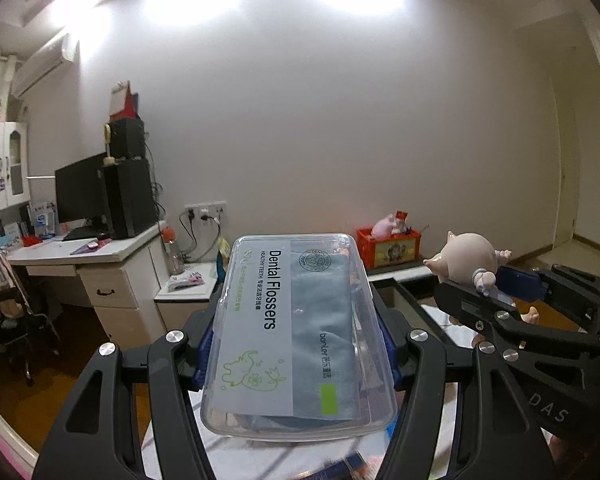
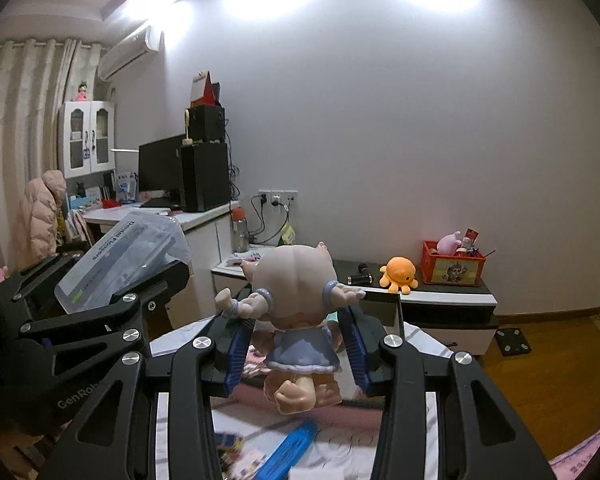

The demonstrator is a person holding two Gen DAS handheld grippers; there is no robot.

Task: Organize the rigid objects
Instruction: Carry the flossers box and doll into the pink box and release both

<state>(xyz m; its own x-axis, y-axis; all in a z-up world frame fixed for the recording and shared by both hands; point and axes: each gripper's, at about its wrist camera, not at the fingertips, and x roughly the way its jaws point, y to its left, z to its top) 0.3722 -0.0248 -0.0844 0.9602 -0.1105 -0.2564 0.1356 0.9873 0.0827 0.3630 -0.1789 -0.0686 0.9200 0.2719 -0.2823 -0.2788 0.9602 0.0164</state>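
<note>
carrying two items at once, both lifted clear of the cluttered striped surface [image 2: 188, 340] below. landmark for all places: the red crate [image 2: 454, 266] of toys on the low cabinet against the wall.

left gripper [image 1: 296, 340] is clamped on the clear dental flossers box [image 1: 296, 332], blue pads on its two long sides, label up. box sits well left of the red crate and nearer the camera. right gripper [image 2: 300, 344] is clamped on the pig-eared figurine [image 2: 300, 320], pads at the skirt and waist, back of the head toward the camera; it is left of and nearer than the crate.

handling judgement:
- box: thin clear plastic, probably light, walls likely to flex; smooth sides, so slip is possible. the long-side hold near mid-length looks right.
- figurine: hard, glossy, top-heavy with the big head; thin arms and ears look breakable. hold at the torso, not the limbs.

hard to read:
- contact of pads on the figurine is partly hidden by the skirt; its face is not visible.
- box contents blurred behind the label.
- items on the surface below (a blue flat piece [image 2: 288, 452], printed cards) are smeared and cut off by the frame.
- no destination container is identifiable; the crate is only a guess.
</note>
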